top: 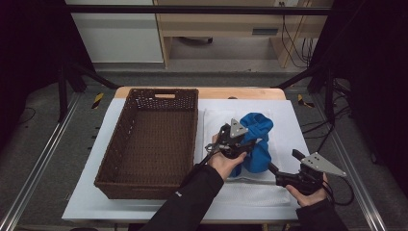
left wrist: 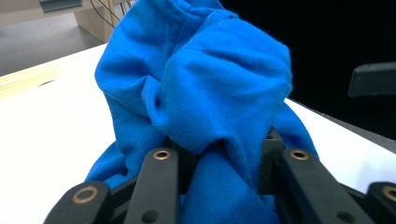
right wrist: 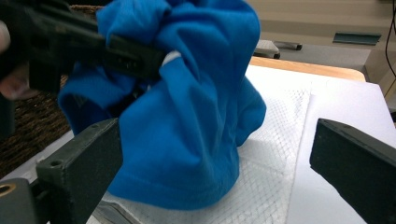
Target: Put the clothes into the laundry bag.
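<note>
High view: left gripper (top: pixel 239 140) lifts bunched blue cloth (top: pixel 257 126) off white mesh mat (top: pixel 211 120), beside empty wicker basket (top: pixel 149 139). Likely step: carrying cloth to basket; next move needs clearing basket rim. Right gripper (top: pixel 281 174) near cloth's lower edge, on surface (top: pixel 296 125).

Left gripper view: fingers (left wrist: pixel 161 186) clamped on fold of cloth, fabric bulging between them.

Right gripper view: fingers (right wrist: pixel 84 168) wide apart, holding nothing; cloth hangs just ahead, hem touching mat.
</note>
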`<state>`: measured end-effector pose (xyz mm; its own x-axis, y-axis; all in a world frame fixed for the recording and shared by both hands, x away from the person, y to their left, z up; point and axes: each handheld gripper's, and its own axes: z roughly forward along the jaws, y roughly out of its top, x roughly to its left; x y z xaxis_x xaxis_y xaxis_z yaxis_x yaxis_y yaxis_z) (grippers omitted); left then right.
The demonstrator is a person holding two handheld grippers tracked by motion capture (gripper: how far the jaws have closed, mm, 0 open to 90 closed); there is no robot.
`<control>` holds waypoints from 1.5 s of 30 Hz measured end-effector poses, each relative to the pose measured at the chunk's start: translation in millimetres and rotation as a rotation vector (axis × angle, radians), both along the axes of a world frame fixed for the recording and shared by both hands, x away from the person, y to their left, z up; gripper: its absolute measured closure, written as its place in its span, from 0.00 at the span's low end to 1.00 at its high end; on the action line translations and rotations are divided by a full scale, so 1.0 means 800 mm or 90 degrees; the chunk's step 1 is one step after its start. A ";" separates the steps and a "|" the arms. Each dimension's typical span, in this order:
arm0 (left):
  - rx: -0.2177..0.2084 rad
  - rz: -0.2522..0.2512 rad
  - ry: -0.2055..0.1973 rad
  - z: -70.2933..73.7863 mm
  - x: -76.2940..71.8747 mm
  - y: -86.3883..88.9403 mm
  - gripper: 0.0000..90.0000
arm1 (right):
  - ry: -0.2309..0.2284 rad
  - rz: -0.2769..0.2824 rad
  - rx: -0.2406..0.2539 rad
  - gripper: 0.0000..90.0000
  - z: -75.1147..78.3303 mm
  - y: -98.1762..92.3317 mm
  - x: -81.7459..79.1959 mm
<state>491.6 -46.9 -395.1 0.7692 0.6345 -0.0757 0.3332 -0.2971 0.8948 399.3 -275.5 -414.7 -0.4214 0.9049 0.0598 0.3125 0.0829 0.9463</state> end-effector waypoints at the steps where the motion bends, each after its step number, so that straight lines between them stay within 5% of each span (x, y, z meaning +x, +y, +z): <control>1: 0.000 0.000 0.000 0.000 0.000 0.000 0.77 | 0.000 -0.001 0.001 0.03 0.000 0.000 0.000; 24: 0.024 0.022 0.025 -0.067 -0.010 -0.001 0.71 | 0.003 -0.010 0.004 0.04 -0.001 -0.005 0.001; 31: 0.013 0.029 0.028 -0.085 -0.013 0.002 0.69 | 0.005 -0.011 0.006 0.04 -0.002 -0.007 0.002; 40: -0.001 0.031 0.006 -0.096 -0.017 0.014 0.59 | 0.008 -0.012 0.004 0.04 -0.002 -0.007 0.004; 45: -0.002 0.032 -0.008 -0.089 -0.024 0.018 0.39 | 0.006 -0.012 0.011 0.04 -0.001 -0.006 0.004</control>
